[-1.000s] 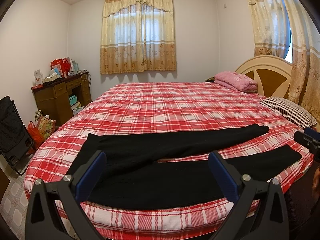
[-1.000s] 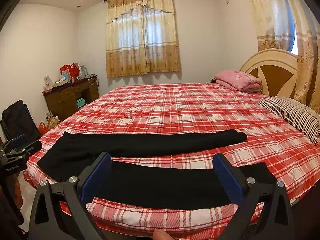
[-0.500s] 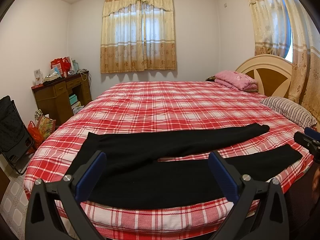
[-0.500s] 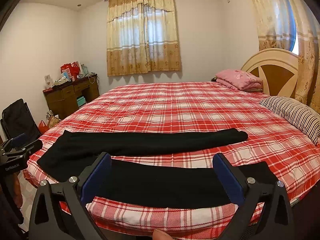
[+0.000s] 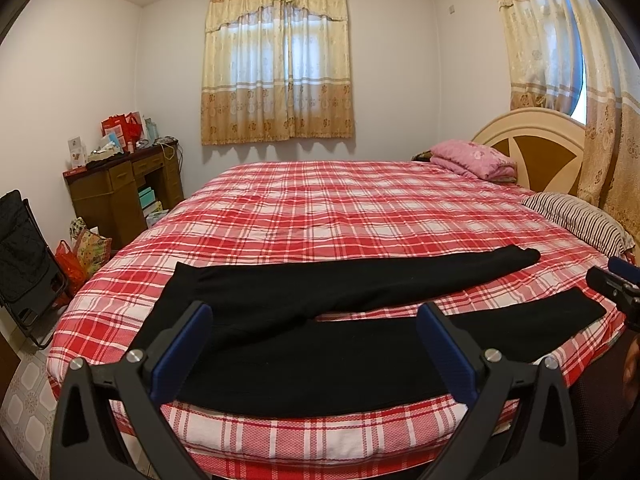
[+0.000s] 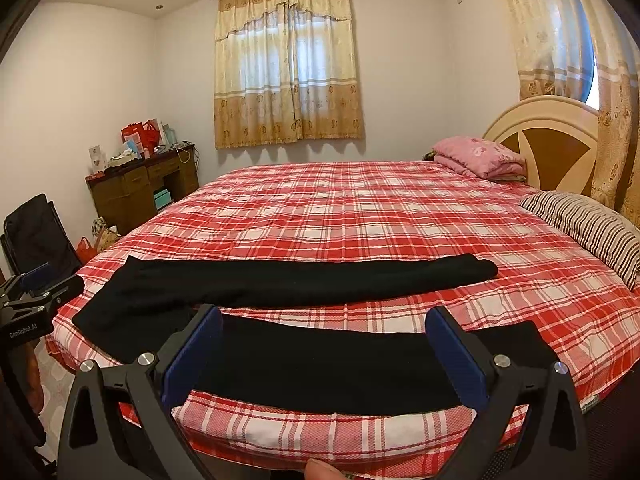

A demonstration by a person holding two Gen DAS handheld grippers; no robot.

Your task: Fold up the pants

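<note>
Black pants (image 5: 320, 344) (image 6: 320, 360) lie flat along the near edge of a bed with a red plaid cover (image 5: 340, 208) (image 6: 360, 216). The waist is at the left, and the two legs spread apart toward the right. My left gripper (image 5: 314, 324) hovers open in front of the near leg, close to the waist end, with nothing between its blue pads. My right gripper (image 6: 324, 328) is open too, held before the near leg further right. Each gripper shows at the edge of the other's view: the right one (image 5: 612, 284), the left one (image 6: 36, 292).
A striped pillow (image 6: 588, 228) and a folded pink blanket (image 5: 472, 158) lie at the headboard (image 5: 532, 144) on the right. A brown desk (image 5: 116, 188) with clutter, bags (image 5: 84, 252) and a black folding chair (image 5: 24, 260) stand at the left wall. A fingertip (image 6: 320, 470) shows at the bottom.
Both views have shifted only slightly; the right gripper has drifted a little. The pants have not moved and both grippers stay open.
</note>
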